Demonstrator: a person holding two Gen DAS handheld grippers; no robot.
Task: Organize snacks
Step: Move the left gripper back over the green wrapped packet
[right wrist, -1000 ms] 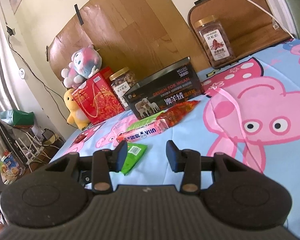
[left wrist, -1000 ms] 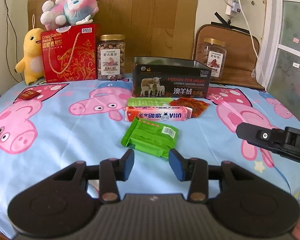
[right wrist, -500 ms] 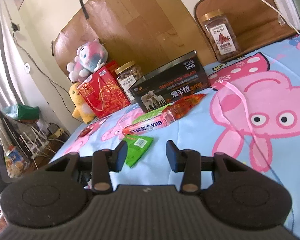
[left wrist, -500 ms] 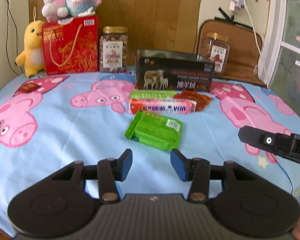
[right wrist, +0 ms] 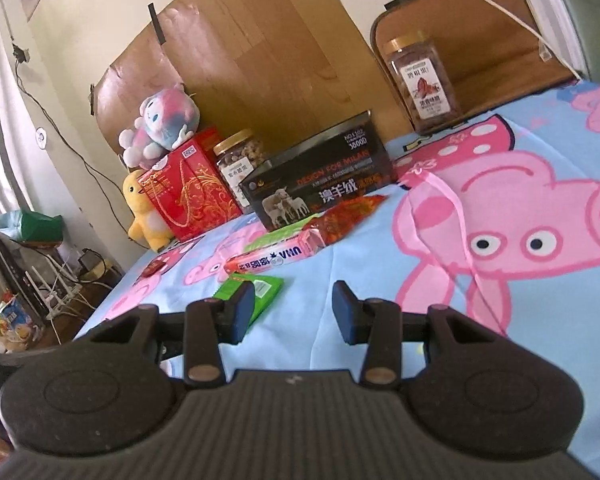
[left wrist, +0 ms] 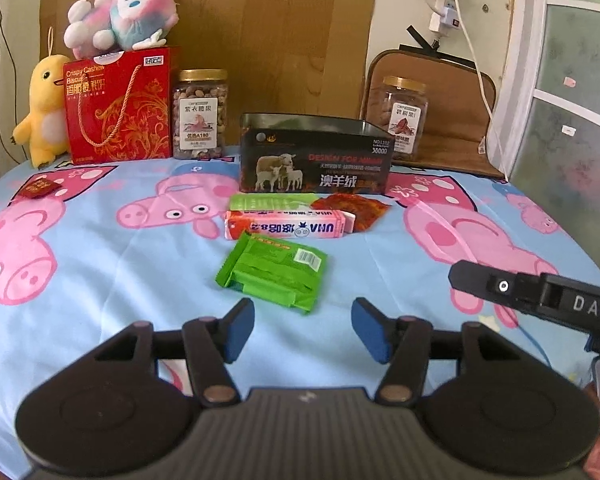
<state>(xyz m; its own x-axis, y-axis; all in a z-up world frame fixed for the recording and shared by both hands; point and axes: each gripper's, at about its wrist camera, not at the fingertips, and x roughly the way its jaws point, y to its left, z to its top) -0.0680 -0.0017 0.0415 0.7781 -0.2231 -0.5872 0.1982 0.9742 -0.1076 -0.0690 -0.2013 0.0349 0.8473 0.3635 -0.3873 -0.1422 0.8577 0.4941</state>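
Note:
A green snack pack (left wrist: 274, 270) lies on the cloth just ahead of my open, empty left gripper (left wrist: 302, 330). Behind it lie a pink UHA candy box (left wrist: 286, 226), a light green packet (left wrist: 272, 202) and a red-orange packet (left wrist: 350, 208), in front of an open black tin box (left wrist: 314, 160). My right gripper (right wrist: 294, 312) is open and empty, low over the cloth to the right of the green pack (right wrist: 256, 292). The pink box (right wrist: 274, 258), red-orange packet (right wrist: 342, 218) and tin (right wrist: 320, 188) lie ahead of it. The right gripper's side shows in the left wrist view (left wrist: 536, 292).
Along the back stand a red gift bag (left wrist: 118, 108) with a plush toy on top, a yellow duck plush (left wrist: 44, 110), a nut jar (left wrist: 200, 114) and a second jar (left wrist: 400, 118). A small red packet (left wrist: 38, 188) lies far left. The table drops off at left.
Both grippers have shifted slightly; the left view has risen and pulled back a little from the green pack. Both stay open. The snacks have not moved.

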